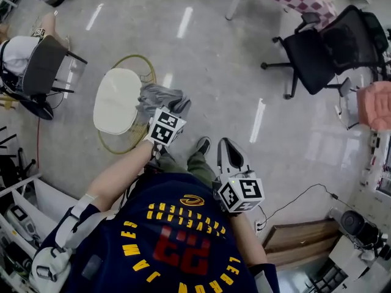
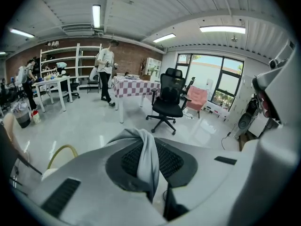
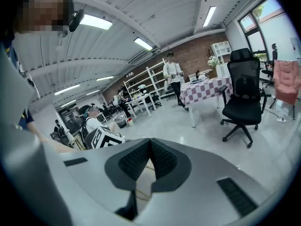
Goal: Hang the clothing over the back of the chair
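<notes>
Pinched only by a thin twisted fold in the closed left gripper (image 2: pixel 151 160), the crumpled grey fabric garment (image 1: pixel 160 96) could slip free, or land bunched on the seat of the cream-seated, yellow-framed chair (image 1: pixel 116 99) instead of draping over its back. The garment hangs from that gripper just beside the chair, and the right gripper (image 3: pixel 149 157) is closed on nothing.

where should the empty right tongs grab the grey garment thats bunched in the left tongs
Take the loose edge of the grey garment that spills beyond the left tongs, coming in from the side of the right tongs. The left pair pinches one twisted fold, so a second hold away from it would likely let the cloth spread over the chair.
</notes>
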The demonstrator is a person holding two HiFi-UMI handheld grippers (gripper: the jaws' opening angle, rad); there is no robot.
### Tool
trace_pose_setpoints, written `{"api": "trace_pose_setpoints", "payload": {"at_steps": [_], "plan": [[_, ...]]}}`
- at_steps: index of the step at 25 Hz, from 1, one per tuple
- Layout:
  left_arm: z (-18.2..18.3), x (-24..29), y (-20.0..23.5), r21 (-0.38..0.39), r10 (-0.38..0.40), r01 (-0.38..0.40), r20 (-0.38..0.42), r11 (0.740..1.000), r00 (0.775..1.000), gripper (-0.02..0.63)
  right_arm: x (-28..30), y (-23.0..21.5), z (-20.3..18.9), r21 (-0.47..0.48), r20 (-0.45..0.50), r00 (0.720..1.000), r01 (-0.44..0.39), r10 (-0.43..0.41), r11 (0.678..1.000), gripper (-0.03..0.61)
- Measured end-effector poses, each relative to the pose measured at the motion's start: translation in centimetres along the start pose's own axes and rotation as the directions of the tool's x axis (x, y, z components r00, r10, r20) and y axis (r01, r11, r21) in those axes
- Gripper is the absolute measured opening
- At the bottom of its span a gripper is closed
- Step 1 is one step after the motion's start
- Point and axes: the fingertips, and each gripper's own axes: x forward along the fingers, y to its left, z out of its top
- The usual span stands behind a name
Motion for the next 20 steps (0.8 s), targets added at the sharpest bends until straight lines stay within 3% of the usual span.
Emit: {"api": "trace_pose_setpoints", "payload": {"at_steps": [6,12,16,20], "plan": [[-2.3,3.6,0.1,-0.024,0.027,-0.03,-0.089,0.999,0.996,0.037,-1.2,-3.3,-0.1,0.033,-0.009,0.999,0.039,-0.039,0.999,0.008],[-6.7,6.1,-0.6,-0.046,-0.015,0.005,-0.233,0.999,0.972,0.04,-1.9,-5.4,-0.2,0.046,-0.024,0.998,0.062,-0.061,0.997,0.008],[-7.6,6.5,-0.6,-0.082,-0.02,-0.001,-0.253,0.997,0.967,0.076,-1.4,-6.0,0.3,0.033,-0.034,0.998,0.052,-0.05,0.998,0.008],[-7.5,5.7,-0.9,-0.068,-0.014,-0.003,-0.255,0.998,0.967,0.15,-0.1,-5.1,0.6,0.005,-0.044,0.999,0.011,-0.011,1.0,0.008]]}}
